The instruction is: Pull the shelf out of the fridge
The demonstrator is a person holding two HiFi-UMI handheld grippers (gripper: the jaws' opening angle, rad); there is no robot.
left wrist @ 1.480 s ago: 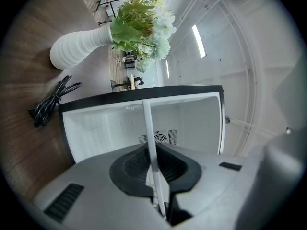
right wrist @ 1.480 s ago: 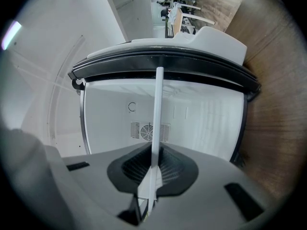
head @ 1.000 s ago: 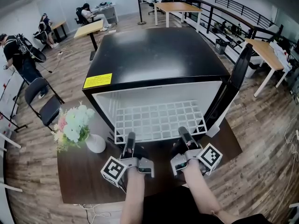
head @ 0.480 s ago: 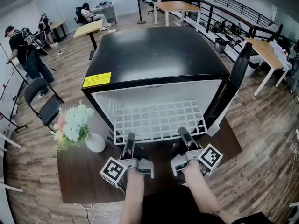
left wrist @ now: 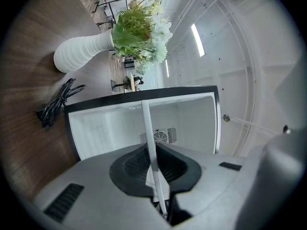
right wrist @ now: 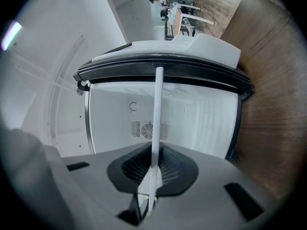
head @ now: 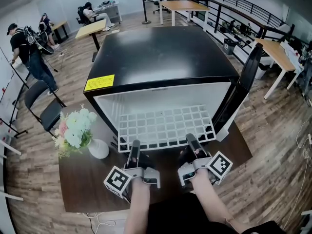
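The white wire shelf (head: 165,126) is seen lying level in the open black fridge (head: 161,57), with its front edge reaching out of the cabinet's mouth above the dark wooden table (head: 83,179). That front edge is gripped in two places. The left gripper (head: 135,146) is clamped on it near the left corner, and the right gripper (head: 191,140) near the right corner.

In the left gripper view the shelf's thin white rim is shown edge-on between the dark pads (left wrist: 129,166), which are pressed against it from both sides. The same hold is shown in the right gripper view – the rim is pinched between the closed jaws, with the white interior and its rear fan grille beyond.

The fridge door (head: 246,82) is swung open at the right. A white vase of flowers (head: 78,130) is placed on the table to the left of the shelf, apart from it, and a bundled black cable (left wrist: 55,104) is laid beside the vase.
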